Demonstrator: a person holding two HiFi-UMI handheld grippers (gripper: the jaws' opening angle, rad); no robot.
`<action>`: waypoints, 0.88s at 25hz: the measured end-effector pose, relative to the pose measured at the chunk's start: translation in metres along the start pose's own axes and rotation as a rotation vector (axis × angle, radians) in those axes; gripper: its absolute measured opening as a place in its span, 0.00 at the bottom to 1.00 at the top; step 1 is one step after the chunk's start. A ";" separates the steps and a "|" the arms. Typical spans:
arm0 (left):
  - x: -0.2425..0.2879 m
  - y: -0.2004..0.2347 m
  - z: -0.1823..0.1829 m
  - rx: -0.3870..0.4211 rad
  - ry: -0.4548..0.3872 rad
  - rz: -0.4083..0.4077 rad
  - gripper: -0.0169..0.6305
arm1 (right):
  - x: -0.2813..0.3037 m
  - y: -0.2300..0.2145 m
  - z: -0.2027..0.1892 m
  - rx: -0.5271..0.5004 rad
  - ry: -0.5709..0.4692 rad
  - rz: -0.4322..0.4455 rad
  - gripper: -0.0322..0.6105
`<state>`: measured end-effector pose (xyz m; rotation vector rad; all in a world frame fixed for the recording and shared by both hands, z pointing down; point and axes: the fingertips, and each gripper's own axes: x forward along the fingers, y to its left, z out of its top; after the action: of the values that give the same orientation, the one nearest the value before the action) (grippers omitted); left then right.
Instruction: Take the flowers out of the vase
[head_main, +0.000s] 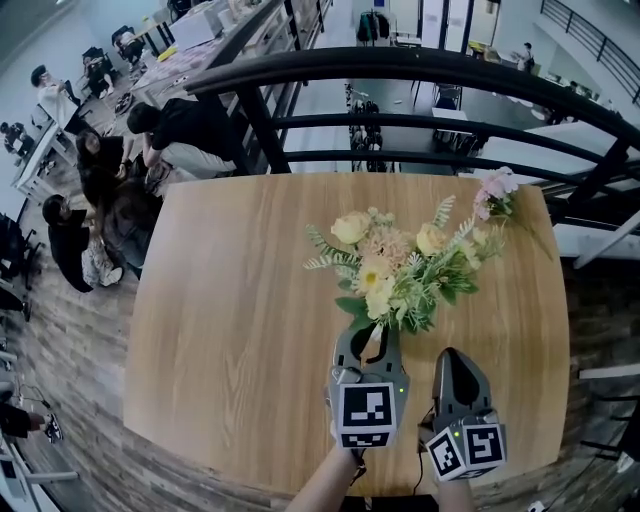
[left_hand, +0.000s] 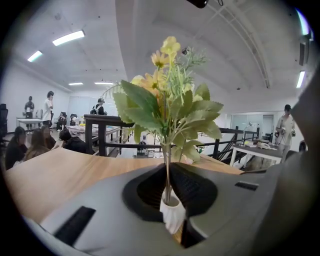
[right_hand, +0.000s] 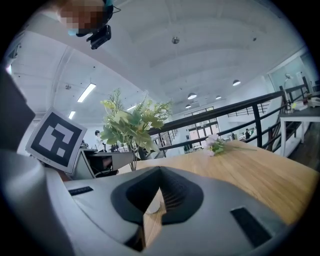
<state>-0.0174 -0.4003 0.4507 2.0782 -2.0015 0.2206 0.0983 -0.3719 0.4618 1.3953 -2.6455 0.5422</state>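
The left hand-held gripper (head_main: 365, 342) is clamping the small white vase (left_hand: 173, 214) just under its mouth, near the front edge of the round wooden surface (head_main: 240, 310). The yellow flowers (head_main: 395, 270) are standing in the vase, fanning out away from the person. The right hand-held gripper (head_main: 451, 356) is waiting just beside it on the right, jaws together and carrying nothing.

To do this step well, the left one should probably be keeping the vase pinned upright while the right one is opening and reaching in above the left jaws. It should be pinching the bundled stems (left_hand: 167, 172) low, under the leaves, since catching only foliage is likely to strip or bend it. The pull should be running along the stems, so the narrow neck is not dragging the vase sideways.

A pink flower (head_main: 497, 193) is lying near the far right edge of the surface, well apart from the vase. A dark railing (head_main: 420, 68) is curving behind, and people (head_main: 100, 200) are sitting on a lower floor beyond it. The low leaves and the left gripper's own body are crowding the way to the stems.
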 end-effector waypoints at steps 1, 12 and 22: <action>-0.001 -0.001 0.002 -0.003 -0.002 -0.002 0.12 | -0.001 0.001 0.003 -0.002 -0.003 0.002 0.04; -0.020 0.001 0.032 -0.011 -0.048 -0.019 0.11 | -0.005 0.024 0.027 -0.008 -0.058 0.030 0.04; -0.035 0.002 0.055 -0.011 -0.082 -0.027 0.11 | -0.009 0.045 0.050 -0.026 -0.095 0.057 0.04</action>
<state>-0.0246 -0.3819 0.3888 2.1390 -2.0140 0.1204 0.0710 -0.3595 0.4013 1.3759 -2.7639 0.4566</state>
